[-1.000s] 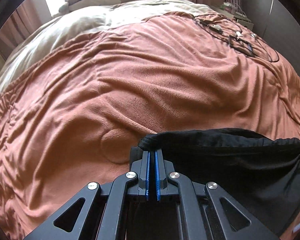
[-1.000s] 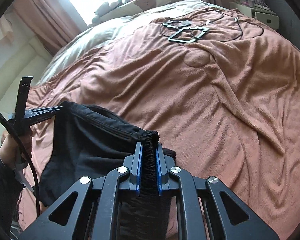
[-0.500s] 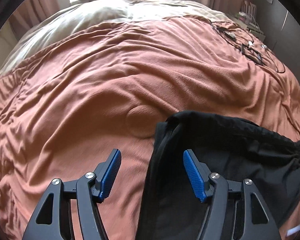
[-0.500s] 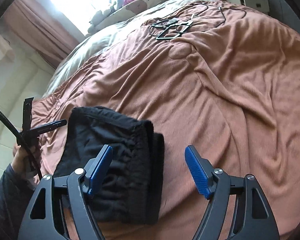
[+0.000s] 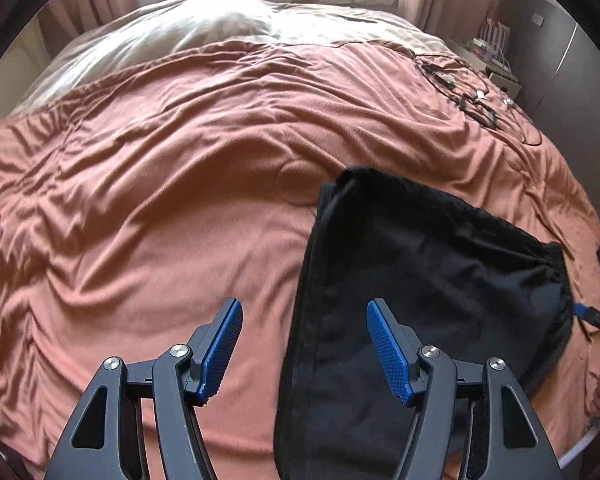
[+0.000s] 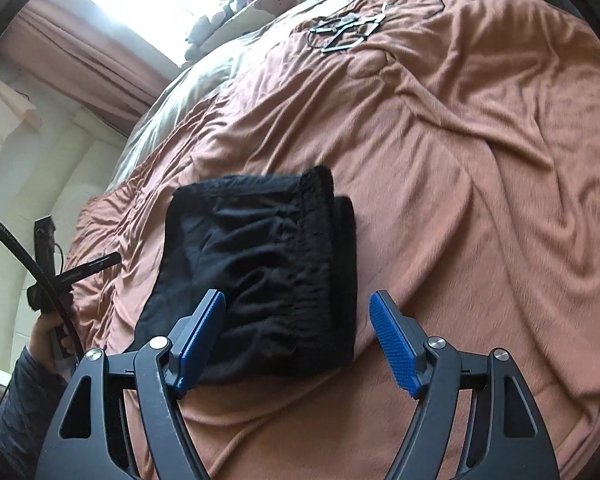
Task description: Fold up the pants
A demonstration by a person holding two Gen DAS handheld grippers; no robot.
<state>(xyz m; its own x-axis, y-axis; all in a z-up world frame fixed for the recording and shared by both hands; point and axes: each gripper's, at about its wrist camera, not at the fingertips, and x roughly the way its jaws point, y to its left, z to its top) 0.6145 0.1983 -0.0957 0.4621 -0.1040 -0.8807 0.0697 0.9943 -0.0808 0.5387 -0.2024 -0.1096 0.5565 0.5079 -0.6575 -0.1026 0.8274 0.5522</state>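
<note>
The black pants [image 6: 260, 276] lay folded into a compact bundle on the bed's blanket [image 5: 180, 200], apparently finished. Both the left tongs [image 5: 304, 344] and the right tongs [image 6: 298, 340] stood wide apart, gripping nothing, presumably because the bundle needed no holding.

A rumpled orange blanket [image 5: 188, 184] (tangled cables [image 5: 476, 92] lying on it) covers the bed.

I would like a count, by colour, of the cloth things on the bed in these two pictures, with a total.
Black: 1, the folded pants
Rust-brown: 1, the blanket
Cream: 1, the duvet at the far end
Total: 3
</note>
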